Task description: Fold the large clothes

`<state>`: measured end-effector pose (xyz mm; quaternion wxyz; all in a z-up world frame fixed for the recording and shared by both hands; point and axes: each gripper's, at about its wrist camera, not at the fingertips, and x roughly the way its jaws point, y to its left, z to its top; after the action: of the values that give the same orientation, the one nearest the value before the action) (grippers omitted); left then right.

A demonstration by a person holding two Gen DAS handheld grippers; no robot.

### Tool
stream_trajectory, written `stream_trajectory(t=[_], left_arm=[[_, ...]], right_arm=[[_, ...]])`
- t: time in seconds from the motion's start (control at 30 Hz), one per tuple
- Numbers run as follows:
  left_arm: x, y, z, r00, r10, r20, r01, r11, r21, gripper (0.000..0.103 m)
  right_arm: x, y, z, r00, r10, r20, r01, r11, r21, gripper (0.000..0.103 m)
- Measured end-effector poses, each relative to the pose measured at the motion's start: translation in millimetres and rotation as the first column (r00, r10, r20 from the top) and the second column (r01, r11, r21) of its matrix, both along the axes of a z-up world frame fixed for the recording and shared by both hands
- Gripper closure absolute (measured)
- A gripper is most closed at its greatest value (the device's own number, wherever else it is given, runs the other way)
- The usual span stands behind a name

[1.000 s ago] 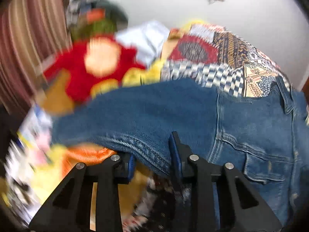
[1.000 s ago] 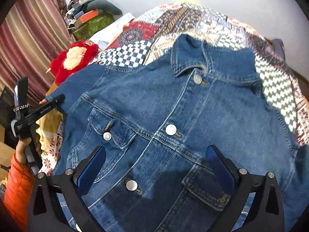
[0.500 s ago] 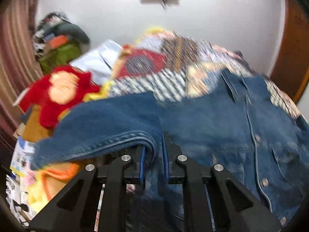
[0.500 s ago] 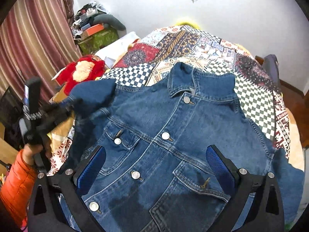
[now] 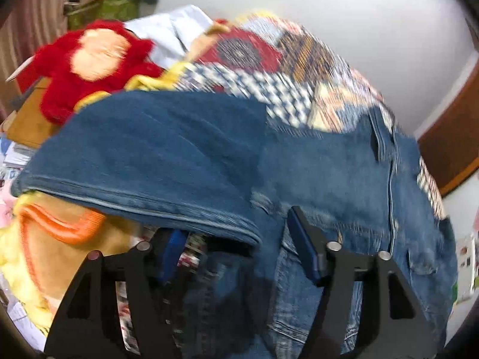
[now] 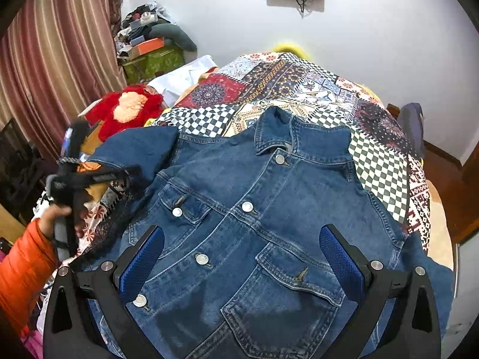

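A stiff blue denim jacket point(image 6: 254, 215) lies buttoned on the patchwork bed point(image 6: 299, 80); left claw point(image 5: 239, 248) opening around its sleeve hem, right claw point(image 6: 242, 257) released above.

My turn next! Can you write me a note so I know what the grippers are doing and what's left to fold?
Left gripper: opening, sleeve edge lies between its fingers, not pinched.
Right gripper: open, empty, above the jacket front.
Jacket: face up, buttoned, spread on the patchwork bedspread; collar toward the wall.
Done: jacket spread out; that sleeve partly brought onto the jacket's edge.
Left: lay both sleeves across, then fold the body.
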<state>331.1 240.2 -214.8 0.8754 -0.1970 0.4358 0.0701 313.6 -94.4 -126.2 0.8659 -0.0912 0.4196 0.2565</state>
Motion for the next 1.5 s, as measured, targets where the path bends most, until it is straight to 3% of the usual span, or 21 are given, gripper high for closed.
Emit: stream_trajectory(t=[0.17, 0.27, 0.33, 0.37, 0.4, 0.5, 0.57, 0.7, 0.83, 0.9, 1.0, 1.1, 1.17, 1.27, 1.43, 1.5], left_arm=[[0.3, 54.1, -6.0, 0.994, 0.110, -0.019, -0.112, 0.988, -0.105, 0.037], [4.1, 85.0, -13.3, 0.983, 0.182, -0.011, -0.180, 0.959, -0.217, 0.037], [6.8, 93.4, -9.7, 0.977, 0.213, -0.001, -0.207, 0.952, -0.223, 0.040], [8.6, 93.4, -5.2, 0.974, 0.225, 0.007, -0.219, 0.954, -0.203, 0.043], [9.1, 92.0, -1.5, 0.973, 0.232, 0.015, -0.226, 0.958, -0.174, 0.053], [18.4, 76.5, 24.2, 0.977, 0.209, 0.040, -0.211, 0.976, 0.048, 0.085], [20.7, 59.5, 46.3, 0.983, 0.169, 0.068, -0.178, 0.972, 0.157, 0.087], [20.0, 28.6, 81.0, 0.985, 0.060, 0.160, -0.090, 0.978, 0.188, 0.092], [25.0, -33.0, 101.6, 0.973, -0.110, 0.202, 0.057, 0.966, 0.253, 0.092], [30.6, -57.8, 95.8, 0.968, -0.176, 0.177, 0.127, 0.958, 0.258, 0.092], [38.6, -92.3, 63.2, 0.965, -0.247, 0.090, 0.220, 0.946, 0.237, 0.092], [44.4, -107.7, 18.2, 0.965, -0.261, -0.024, 0.261, 0.955, 0.138, 0.092], [46.0, -104.9, -14.4, 0.962, -0.255, -0.092, 0.257, 0.966, 0.007, 0.092], [45.8, -100.5, -38.2, 0.961, -0.241, -0.138, 0.229, 0.969, -0.099, 0.090], [28.0, -75.9, -27.5, 0.978, -0.176, -0.113, 0.157, 0.974, -0.162, 0.047], [20.5, -56.8, -16.5, 0.986, -0.144, -0.085, 0.128, 0.978, -0.164, 0.042]], right_arm=[[4.7, 2.6, -7.9, 1.000, 0.000, -0.020, 0.000, 1.000, 0.006, 0.000], [7.9, 3.4, -11.9, 1.000, -0.002, -0.027, 0.002, 1.000, -0.006, 0.000], [10.4, 1.0, -14.0, 0.999, -0.008, -0.031, 0.007, 1.000, -0.013, 0.000], [11.5, 0.5, -14.5, 0.999, -0.011, -0.032, 0.011, 1.000, -0.015, 0.000], [13.9, -2.1, -15.5, 0.999, -0.019, -0.035, 0.019, 1.000, -0.017, 0.000], [17.5, -10.3, -16.3, 0.998, -0.043, -0.046, 0.043, 0.999, -0.009, 0.000], [19.3, -16.0, -16.3, 0.997, -0.057, -0.055, 0.057, 0.998, 0.003, 0.000], [23.9, -29.0, -13.6, 0.993, -0.076, -0.088, 0.081, 0.996, 0.049, 0.000], [24.8, -39.3, -2.3, 0.991, -0.097, -0.090, 0.105, 0.990, 0.097, 0.000], [22.9, -44.3, 6.8, 0.992, -0.103, -0.074, 0.111, 0.987, 0.119, 0.000], [16.3, -51.2, 18.9, 0.993, -0.111, -0.045, 0.116, 0.984, 0.132, 0.000], [8.3, -56.5, 24.8, 0.993, -0.114, -0.028, 0.116, 0.985, 0.125, 0.000], [2.1, -58.9, 27.4, 0.994, -0.109, -0.013, 0.109, 0.987, 0.117, 0.000], [-3.7, -60.7, 31.1, 0.995, -0.101, 0.014, 0.099, 0.991, 0.092, 0.000], [-4.7, -61.4, 32.2, 0.995, -0.095, 0.019, 0.093, 0.991, 0.100, 0.000], [-3.0, -58.7, 30.7, 0.996, -0.094, 0.014, 0.092, 0.990, 0.103, 0.000]])
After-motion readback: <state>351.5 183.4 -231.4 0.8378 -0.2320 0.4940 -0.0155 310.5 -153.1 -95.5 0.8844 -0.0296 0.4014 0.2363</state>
